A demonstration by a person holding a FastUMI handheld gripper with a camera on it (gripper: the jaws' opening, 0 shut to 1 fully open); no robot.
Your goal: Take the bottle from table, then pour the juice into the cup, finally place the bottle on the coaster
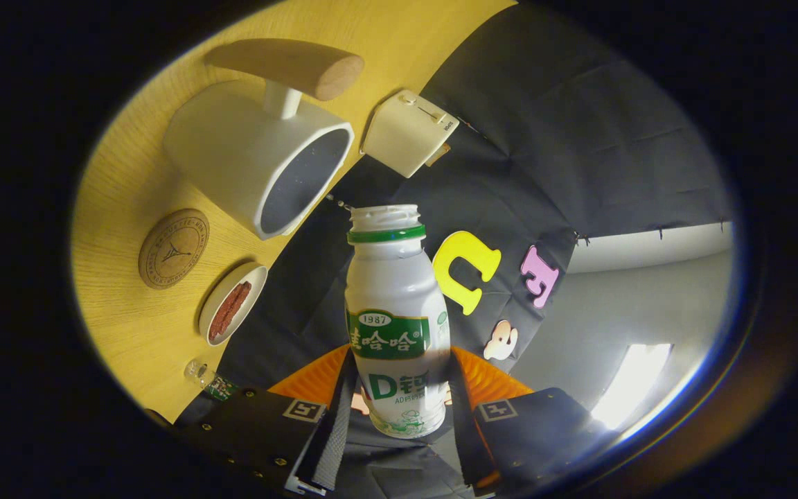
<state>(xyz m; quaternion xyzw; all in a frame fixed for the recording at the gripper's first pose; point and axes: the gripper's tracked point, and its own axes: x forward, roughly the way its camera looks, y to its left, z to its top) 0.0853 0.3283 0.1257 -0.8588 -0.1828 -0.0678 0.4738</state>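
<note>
My gripper (399,396) is shut on a white plastic bottle (393,291) with a green label and a green neck ring. Both fingers press on its lower body. The bottle's mouth (385,215) is uncapped and no liquid shows leaving it. The whole scene is rolled, so the bottle lies about level with the wooden table (129,173). Its mouth sits close to the open rim of a white cup (253,156) with a wooden handle (288,64). A round cork coaster (173,248) lies on the table beside the cup, with nothing on it.
A small white dish (231,312) with a reddish-brown strip sits next to the coaster. A little glass vial (204,378) lies near the left finger. A white box-shaped device (409,132) stands beyond the cup at the table's edge. Black cloth hangs behind.
</note>
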